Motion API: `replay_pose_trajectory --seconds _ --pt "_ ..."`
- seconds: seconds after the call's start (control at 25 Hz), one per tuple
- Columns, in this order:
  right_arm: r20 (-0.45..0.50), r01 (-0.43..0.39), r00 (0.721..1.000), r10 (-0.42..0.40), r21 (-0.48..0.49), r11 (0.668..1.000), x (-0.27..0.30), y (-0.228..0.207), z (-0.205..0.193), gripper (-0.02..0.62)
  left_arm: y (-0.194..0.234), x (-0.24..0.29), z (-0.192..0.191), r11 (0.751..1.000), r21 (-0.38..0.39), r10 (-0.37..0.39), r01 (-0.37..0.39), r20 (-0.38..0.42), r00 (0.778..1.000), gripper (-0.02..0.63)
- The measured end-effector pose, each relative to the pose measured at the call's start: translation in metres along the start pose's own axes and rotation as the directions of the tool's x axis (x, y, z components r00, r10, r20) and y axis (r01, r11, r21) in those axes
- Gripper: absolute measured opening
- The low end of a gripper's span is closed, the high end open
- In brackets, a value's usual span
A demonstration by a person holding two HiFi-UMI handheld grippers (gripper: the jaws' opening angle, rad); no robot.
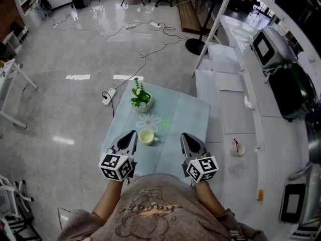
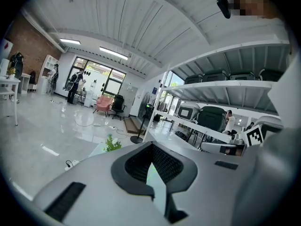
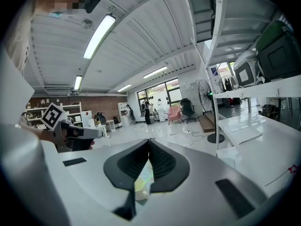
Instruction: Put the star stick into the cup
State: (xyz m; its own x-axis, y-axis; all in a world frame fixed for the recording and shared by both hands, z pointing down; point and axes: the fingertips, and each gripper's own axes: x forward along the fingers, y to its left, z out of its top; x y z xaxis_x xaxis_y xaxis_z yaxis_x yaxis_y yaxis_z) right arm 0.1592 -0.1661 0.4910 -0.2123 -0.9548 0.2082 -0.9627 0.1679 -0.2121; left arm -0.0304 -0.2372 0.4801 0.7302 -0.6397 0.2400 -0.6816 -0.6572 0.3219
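Observation:
A pale cup [image 1: 146,136] stands on the small glass-topped table [image 1: 185,114], between my two grippers. The star stick [image 1: 235,145], with its red top, sits on the white shelf board right of the table, well clear of both grippers. Its red star [image 3: 295,169] shows at the right edge of the right gripper view. My left gripper [image 1: 133,133] hovers just left of the cup with its jaws together and nothing in them [image 2: 152,145]. My right gripper [image 1: 183,135] is shut and empty to the cup's right. Below its closed tips [image 3: 149,141] the cup [image 3: 140,186] shows.
A small potted plant [image 1: 140,97] stands at the table's far side, behind the cup. White shelving [image 1: 235,89] with machines runs along the right. Cables and a power strip [image 1: 109,96] lie on the glossy floor beyond the table.

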Motion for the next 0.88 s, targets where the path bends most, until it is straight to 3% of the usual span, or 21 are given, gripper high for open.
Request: replay_pose_trajectory --seconds 0.6,0.88 --pt "-0.039 0.057 0.998 -0.058 -0.016 0.998 0.001 -0.004 -0.013 0.002 0.005 -0.010 0.002 1.000 0.011 0.018 -0.018 -0.001 1.000 0.020" --pt "-0.037 0.048 0.998 -0.048 0.002 0.999 0.003 0.002 -0.014 0.002 0.004 -0.012 0.006 1.000 0.009 0.020 -0.020 -0.002 1.000 0.020"
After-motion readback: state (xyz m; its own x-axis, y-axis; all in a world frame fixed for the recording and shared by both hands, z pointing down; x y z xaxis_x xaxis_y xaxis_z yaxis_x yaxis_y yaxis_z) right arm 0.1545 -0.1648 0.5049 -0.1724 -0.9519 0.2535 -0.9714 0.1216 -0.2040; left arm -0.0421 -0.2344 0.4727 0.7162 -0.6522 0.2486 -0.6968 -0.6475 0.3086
